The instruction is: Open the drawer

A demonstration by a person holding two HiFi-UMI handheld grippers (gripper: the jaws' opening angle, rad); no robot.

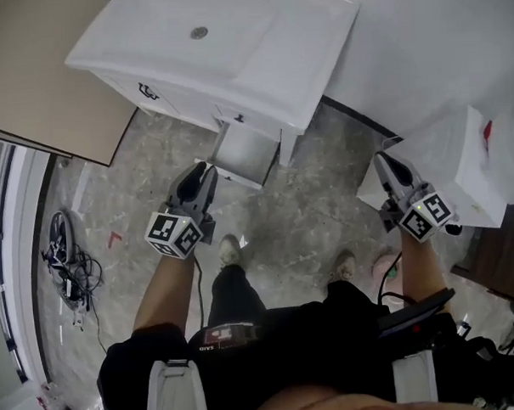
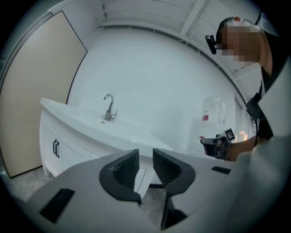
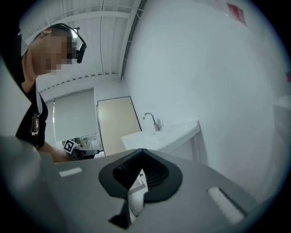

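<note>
The white square drawer [image 1: 244,151] sticks out of the bottom of the white sink cabinet [image 1: 259,68], over the grey stone floor [image 1: 317,214]. I can look right down into it from the head view. So I think the job is done, or very nearly.

My left gripper [image 1: 203,172] is up in the air in front of the cabinet, not touching it. In the left gripper view its two black pads [image 2: 125,168] stand a little apart, and there is nothing between them. I only see a bit of white drawer edge and floor through the gap. It has let go, which makes sense, because an open drawer needs no more pulling.

My right gripper [image 1: 384,162] is well off to the right side, near a white box [image 1: 481,169]. In the right gripper view its jaws meet at the tips and pinch nothing. I think it was not needed for this job, so it is kept out of the way.

Both grippers point almost flat at the silver tap [image 2: 109,108], far above the drawer.
</note>
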